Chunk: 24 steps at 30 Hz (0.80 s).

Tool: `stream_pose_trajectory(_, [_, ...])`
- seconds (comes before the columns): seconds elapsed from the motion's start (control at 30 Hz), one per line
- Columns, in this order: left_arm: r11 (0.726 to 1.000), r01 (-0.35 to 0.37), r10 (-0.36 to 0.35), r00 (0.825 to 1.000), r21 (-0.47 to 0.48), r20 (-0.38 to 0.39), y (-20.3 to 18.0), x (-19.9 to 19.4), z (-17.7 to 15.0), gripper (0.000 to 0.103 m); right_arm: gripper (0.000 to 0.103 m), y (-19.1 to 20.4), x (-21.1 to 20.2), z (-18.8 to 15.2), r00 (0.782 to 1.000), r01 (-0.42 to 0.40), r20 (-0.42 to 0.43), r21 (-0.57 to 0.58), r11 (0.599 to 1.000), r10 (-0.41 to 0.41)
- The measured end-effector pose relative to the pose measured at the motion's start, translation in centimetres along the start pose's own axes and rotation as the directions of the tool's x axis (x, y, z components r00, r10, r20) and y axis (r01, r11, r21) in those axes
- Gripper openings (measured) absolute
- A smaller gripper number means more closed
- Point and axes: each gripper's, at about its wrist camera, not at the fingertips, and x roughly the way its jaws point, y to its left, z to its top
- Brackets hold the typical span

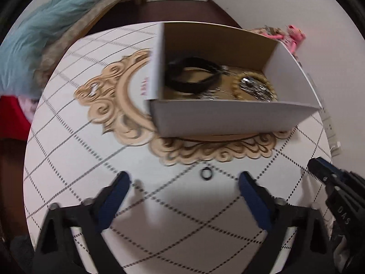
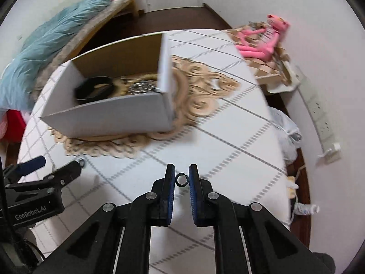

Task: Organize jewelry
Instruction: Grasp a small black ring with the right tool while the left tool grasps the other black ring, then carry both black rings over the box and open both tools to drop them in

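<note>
- Cardboard box [image 1: 228, 118] stands on a carved wooden mat [image 1: 107, 91] mid-table and holds a black band [image 1: 194, 86] and gold and silver pieces.
- Left gripper [image 1: 183, 178]: spread wide, holding nothing.
- Right gripper [image 2: 181, 169]: clenched on a thin black ring [image 2: 181, 184] near the table's front edge.
- A similar small dark ring [image 1: 202, 173] lies on the cloth just off the mat's front edge.

A small black ring [image 2: 181, 179] sits upright between the right gripper's [image 2: 182, 171] blue pads, which touch it on both sides. A second black ring [image 1: 206, 173] lies flat on the checked cloth, just in front of the box [image 1: 228, 118]. Box open-topped, white outside, brown inside. In it: a black band [image 1: 194, 75] on the left, a gold beaded circle [image 1: 253, 86] and silvery pieces on the right.
</note>
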Motion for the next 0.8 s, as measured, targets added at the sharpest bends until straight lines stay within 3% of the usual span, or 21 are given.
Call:
stream_pose_trajectory(0.03, [1.000,-0.003,0.003,1.000,0.019,-0.004,-0.6,0.2,0.0,0.063,0.013,-0.5,-0.1,-0.1,1.000,0.008,0.000,0.005,1.000,-0.008])
stream_pose_trajectory(0.07, [1.000,0.000,0.000,1.000,0.031,-0.012,-0.9,0.6,0.1,0.053,0.013,-0.8,-0.2,-0.1,1.000,0.013,-0.001,0.006,1.000,-0.013])
stream_pose_trajectory(0.13, [0.998,-0.011,0.011,1.000,0.055,-0.006,-1.8,0.9,0.0,0.047,0.013,-1.4,-0.2,-0.3,1.000,0.020,-0.005,0.014,1.000,-0.020])
stream_pose_trajectory(0.17, [0.998,-0.012,0.012,1.000,0.068,0.002,-2.0,0.9,0.1,0.033,0.013,-1.7,-0.2,-0.4,1.000,0.020,-0.011,0.022,1.000,-0.019])
stream_pose_trajectory(0.23, [0.997,-0.012,0.011,1.000,0.079,0.007,-2.3,0.9,0.1,0.025,0.013,-2.1,-0.2,-0.7,1.000,0.021,-0.017,0.029,0.999,-0.020])
stream_pose_trajectory(0.3, [0.997,0.000,-0.001,1.000,0.080,0.013,-1.9,1.1,0.4,0.011,0.013,-2.0,-0.3,-0.8,1.000,0.023,-0.017,0.029,0.999,-0.023])
stream_pose_trajectory(0.5, [0.997,0.020,-0.023,0.999,0.076,0.043,-1.4,0.3,0.4,0.010,0.013,-1.4,-1.4,-0.8,1.000,0.022,0.004,0.023,0.999,-0.022])
stream_pose_trajectory(0.63, [0.996,0.040,-0.048,0.994,0.078,0.099,-1.1,-2.3,0.5,0.010,0.013,-1.2,-3.2,0.0,0.999,-0.001,0.043,0.024,1.000,0.000])
stream_pose_trajectory(0.8, [0.992,0.104,-0.114,0.980,0.070,0.164,-0.9,-6.3,2.9,0.010,0.013,-0.6,-6.0,2.1,0.993,-0.059,0.101,0.019,0.998,0.057])
